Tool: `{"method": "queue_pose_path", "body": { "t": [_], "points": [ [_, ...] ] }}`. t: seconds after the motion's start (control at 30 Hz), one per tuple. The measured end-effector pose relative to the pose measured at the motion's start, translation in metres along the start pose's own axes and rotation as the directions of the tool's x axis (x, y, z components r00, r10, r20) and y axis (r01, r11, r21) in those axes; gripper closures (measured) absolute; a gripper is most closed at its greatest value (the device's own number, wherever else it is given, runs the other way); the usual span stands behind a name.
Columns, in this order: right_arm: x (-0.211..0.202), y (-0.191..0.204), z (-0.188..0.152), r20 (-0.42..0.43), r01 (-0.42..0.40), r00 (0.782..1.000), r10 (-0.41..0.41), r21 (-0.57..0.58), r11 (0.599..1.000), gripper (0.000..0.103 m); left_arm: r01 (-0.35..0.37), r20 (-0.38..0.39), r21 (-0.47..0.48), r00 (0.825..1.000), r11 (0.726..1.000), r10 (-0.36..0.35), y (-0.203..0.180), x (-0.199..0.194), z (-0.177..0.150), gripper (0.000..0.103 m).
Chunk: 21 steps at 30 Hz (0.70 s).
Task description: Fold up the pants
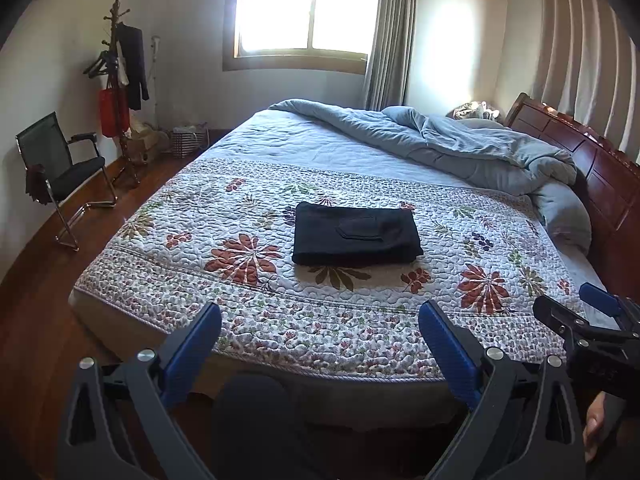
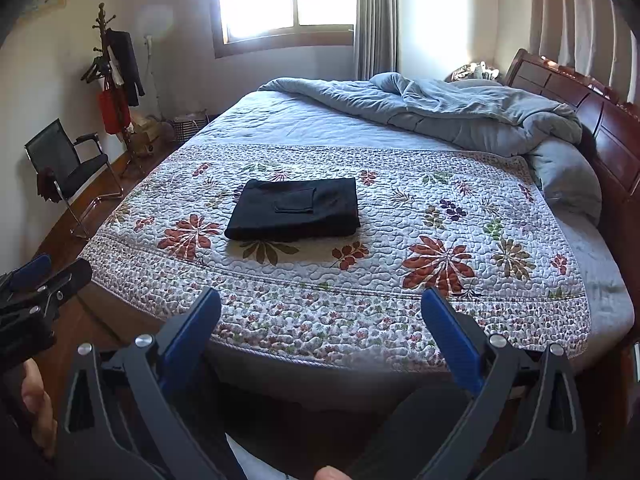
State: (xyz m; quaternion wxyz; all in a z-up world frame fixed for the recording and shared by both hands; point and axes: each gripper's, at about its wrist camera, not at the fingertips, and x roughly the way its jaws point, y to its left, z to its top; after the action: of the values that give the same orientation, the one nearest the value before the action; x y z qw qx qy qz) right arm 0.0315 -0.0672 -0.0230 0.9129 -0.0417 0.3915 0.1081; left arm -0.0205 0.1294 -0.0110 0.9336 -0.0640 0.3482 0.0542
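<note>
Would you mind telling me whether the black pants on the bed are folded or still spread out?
Folded: the black pants lie as a compact rectangle on the floral quilt.

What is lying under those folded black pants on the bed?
The pants rest on a floral quilt, visible all around them. The patch directly beneath is covered, so anything there cannot be seen.

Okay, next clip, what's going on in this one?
A person stands at the foot of a bed holding tongs in each hand. The black pants lie already folded into a neat rectangle on the floral quilt, pocket side up. Neither tool touches them: the left tongs and right tongs are both open, empty and held back near the bed's edge. A grey duvet is bunched by the headboard. The folding looks finished.
</note>
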Motion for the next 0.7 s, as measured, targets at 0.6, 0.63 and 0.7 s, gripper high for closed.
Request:
{"method": "queue_pose_path", "body": {
  "t": [0.6, 0.63, 0.7],
  "points": [
    [-0.01, 0.003, -0.002, 0.018, 0.004, 1.0, -0.004, -0.011, 1.0, 0.003, 0.0, 0.015, 0.002, 1.0, 1.0, 0.0, -0.001, -0.01, 0.0, 0.004],
    [-0.01, 0.003, -0.002, 0.019, 0.005, 1.0, -0.005, -0.011, 1.0, 0.003, 0.002, 0.015, -0.001, 1.0, 1.0, -0.002, 0.0, -0.011, -0.001, 0.004],
    [-0.01, 0.004, -0.002, 0.017, 0.005, 1.0, -0.005, -0.011, 1.0, 0.003, -0.001, 0.017, -0.001, 1.0, 1.0, 0.001, 0.0, -0.012, -0.001, 0.004]
  ]
}}
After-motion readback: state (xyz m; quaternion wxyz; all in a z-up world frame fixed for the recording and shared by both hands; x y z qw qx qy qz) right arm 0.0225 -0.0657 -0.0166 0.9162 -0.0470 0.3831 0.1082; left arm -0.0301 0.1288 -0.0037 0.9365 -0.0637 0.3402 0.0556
